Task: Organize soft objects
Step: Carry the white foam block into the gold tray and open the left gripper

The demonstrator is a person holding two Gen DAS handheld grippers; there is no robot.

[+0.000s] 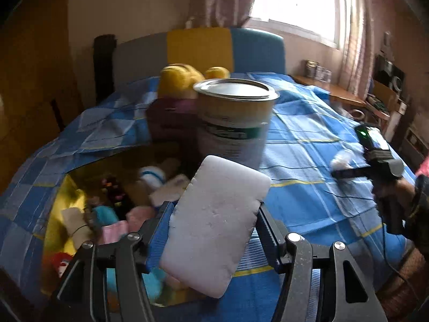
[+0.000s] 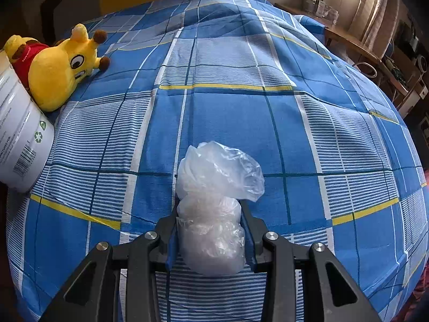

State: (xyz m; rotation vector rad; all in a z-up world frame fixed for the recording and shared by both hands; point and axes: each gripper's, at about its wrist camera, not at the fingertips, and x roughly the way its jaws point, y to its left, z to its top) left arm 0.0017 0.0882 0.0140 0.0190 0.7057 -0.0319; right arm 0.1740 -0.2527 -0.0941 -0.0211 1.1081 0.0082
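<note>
My left gripper [image 1: 213, 214] is shut on a white rectangular sponge [image 1: 214, 220], held up above the blue checked bedspread [image 1: 308, 161]. Below and to its left lies an open yellow-lined box [image 1: 57, 214] with several small plush toys [image 1: 107, 214] inside. My right gripper [image 2: 210, 221] is shut on a crumpled clear plastic bag [image 2: 214, 196] just over the bedspread [image 2: 214, 107]. A yellow plush animal in a red shirt [image 2: 57, 67] lies at the far left of the right wrist view. The right gripper [image 1: 348, 173] shows at the right edge of the left wrist view, held by a hand.
A tall tin can [image 1: 233, 123] stands on the bed behind the sponge, with a yellow plush [image 1: 182, 77] behind it; the can [image 2: 18, 134] borders the plush in the right wrist view. A wooden side table [image 2: 354, 45] with clutter runs along the bed's right side under a window [image 1: 295, 2].
</note>
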